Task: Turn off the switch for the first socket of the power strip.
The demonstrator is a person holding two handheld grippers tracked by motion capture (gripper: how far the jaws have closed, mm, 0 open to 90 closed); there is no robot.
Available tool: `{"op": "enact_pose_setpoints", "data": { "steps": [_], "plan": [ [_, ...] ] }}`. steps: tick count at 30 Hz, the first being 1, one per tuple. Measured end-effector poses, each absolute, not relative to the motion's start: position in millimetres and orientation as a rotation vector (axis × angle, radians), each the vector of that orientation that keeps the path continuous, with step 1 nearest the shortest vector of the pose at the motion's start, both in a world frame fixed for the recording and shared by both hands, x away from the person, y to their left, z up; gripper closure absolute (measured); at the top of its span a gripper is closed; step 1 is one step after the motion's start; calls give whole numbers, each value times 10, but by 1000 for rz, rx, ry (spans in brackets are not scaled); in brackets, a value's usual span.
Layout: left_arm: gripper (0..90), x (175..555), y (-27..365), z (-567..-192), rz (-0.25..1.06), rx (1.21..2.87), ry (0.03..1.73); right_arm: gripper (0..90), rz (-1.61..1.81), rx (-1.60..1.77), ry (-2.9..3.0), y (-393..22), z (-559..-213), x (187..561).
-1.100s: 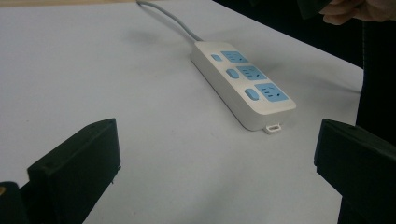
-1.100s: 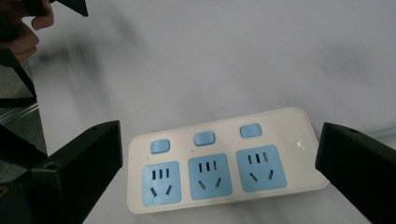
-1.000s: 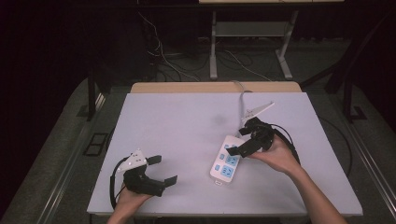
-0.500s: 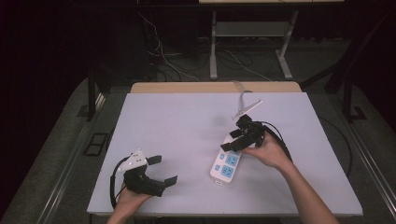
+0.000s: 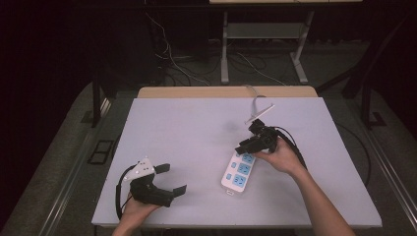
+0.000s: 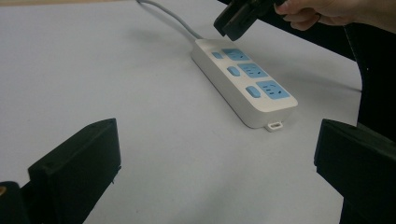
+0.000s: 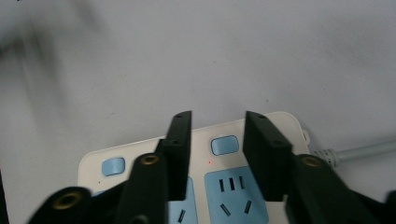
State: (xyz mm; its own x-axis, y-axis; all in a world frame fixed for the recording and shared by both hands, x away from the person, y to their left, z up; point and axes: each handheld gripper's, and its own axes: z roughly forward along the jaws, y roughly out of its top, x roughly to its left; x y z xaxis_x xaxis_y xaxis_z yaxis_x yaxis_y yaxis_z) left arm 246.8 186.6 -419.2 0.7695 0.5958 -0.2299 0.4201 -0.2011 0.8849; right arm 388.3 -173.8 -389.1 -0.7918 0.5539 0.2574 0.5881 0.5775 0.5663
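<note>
Right tool (image 5: 248, 145) has lifted and tipped over the far end of the power strip (image 5: 238, 170) since a second ago; strip unmoved, right of centre on the counter (image 5: 187, 132). Jaws narrowly apart, holding nothing. Left tool (image 5: 173, 179) gapes wide, empty. Left gripper view: three blue sockets, three switches. Right gripper view: small red dot.

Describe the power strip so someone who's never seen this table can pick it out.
On the pale grey table, look right of centre, just under the right gripper. The power strip lies flat there at a slant, a white bar with three blue sockets, each with a blue switch, and a grey cord running toward the far edge. It is the only white and blue thing on the table.
</note>
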Motion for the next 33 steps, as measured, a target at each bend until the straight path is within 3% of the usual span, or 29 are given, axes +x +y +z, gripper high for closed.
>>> {"op": "enact_pose_setpoints", "data": {
  "steps": [8, 33],
  "plan": [
    [0, 2473, 1864, -4195, 196, 1838, 782, 896, -969, -975, -2736, -1706, -3967, 3924],
    [0, 2475, 1847, -4203, 190, 1854, 772, 900, -960, -944, -2722, -1684, -4122, 3990]
  ]
}}
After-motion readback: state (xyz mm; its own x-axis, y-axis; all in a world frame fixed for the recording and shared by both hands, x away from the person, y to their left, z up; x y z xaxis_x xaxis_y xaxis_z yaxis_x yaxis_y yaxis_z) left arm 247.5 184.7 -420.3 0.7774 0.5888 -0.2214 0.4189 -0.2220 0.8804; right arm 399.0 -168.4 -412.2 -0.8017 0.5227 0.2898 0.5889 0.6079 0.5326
